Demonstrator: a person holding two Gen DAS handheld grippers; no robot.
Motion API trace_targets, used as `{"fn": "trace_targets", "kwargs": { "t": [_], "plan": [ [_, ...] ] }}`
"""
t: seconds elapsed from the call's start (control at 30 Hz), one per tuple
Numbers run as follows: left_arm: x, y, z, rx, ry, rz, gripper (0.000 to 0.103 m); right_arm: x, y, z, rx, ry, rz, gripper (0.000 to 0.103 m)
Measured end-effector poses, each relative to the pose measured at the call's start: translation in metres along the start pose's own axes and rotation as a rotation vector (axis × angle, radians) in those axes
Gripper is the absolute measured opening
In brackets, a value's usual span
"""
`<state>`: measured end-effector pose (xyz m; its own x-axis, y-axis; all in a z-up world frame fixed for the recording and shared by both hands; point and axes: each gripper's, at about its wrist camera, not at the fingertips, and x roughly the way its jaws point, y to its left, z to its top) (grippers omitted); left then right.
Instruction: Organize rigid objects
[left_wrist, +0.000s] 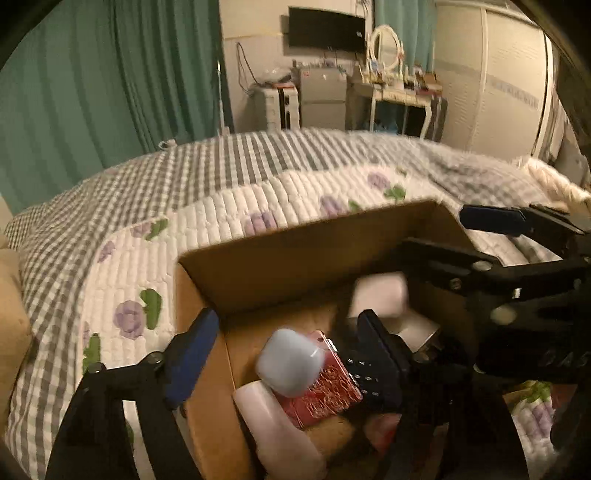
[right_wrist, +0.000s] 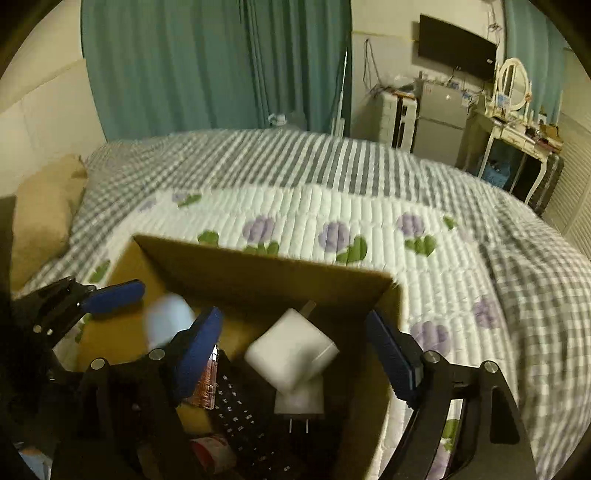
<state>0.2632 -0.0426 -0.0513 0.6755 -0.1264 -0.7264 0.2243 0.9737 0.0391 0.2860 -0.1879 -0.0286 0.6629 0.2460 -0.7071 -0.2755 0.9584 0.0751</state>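
A brown cardboard box (left_wrist: 280, 254) (right_wrist: 258, 273) sits on the bed. My left gripper (left_wrist: 284, 350) is open above it, and a pale blue earbud case (left_wrist: 290, 363) hangs blurred between its fingers, free of both pads; it also shows in the right wrist view (right_wrist: 168, 321). My right gripper (right_wrist: 295, 350) is open over the box, and a white charger block (right_wrist: 290, 350) is blurred in mid-air between its fingers, also in the left wrist view (left_wrist: 380, 295). In the box lie a red patterned box (left_wrist: 328, 395), a black remote (right_wrist: 243, 417), another white plug adapter (right_wrist: 299, 402) and a pale pink bottle (left_wrist: 273, 424).
The box rests on a white quilt with purple flowers (right_wrist: 332, 221) over a grey checked bedspread (left_wrist: 110, 192). A tan pillow (right_wrist: 44, 206) lies at the left. Green curtains, a wall television, a small fridge and a white dressing table stand beyond the bed.
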Motion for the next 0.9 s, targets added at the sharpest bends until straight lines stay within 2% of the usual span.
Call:
{"fn": "trace_targets", "kwargs": {
  "t": [0.17, 0.43, 0.57, 0.67, 0.83, 0.9],
  "plan": [
    [-0.049, 0.0, 0.014, -0.004, -0.07, 0.017, 0.081, -0.06, 0.004, 0.012, -0.011, -0.067, -0.046, 0.081],
    [-0.171, -0.004, 0.035, 0.014, -0.279, 0.058, 0.081, -0.185, 0.018, 0.03, -0.036, -0.231, -0.103, 0.081],
    [-0.219, -0.006, 0.034, 0.023, -0.368, 0.093, 0.081, -0.244, 0.032, 0.026, -0.063, -0.315, -0.135, 0.081],
    [-0.249, -0.008, 0.025, 0.031, -0.438, 0.104, 0.081, -0.273, 0.042, 0.017, -0.087, -0.363, -0.149, 0.082],
    [-0.277, -0.001, -0.005, -0.034, -0.509, 0.102, 0.098, -0.306, 0.055, -0.012, -0.086, -0.455, -0.165, 0.093],
    [-0.28, 0.002, -0.019, -0.066, -0.529, 0.088, 0.103, -0.308, 0.056, -0.033, -0.069, -0.485, -0.143, 0.103]
  ]
}}
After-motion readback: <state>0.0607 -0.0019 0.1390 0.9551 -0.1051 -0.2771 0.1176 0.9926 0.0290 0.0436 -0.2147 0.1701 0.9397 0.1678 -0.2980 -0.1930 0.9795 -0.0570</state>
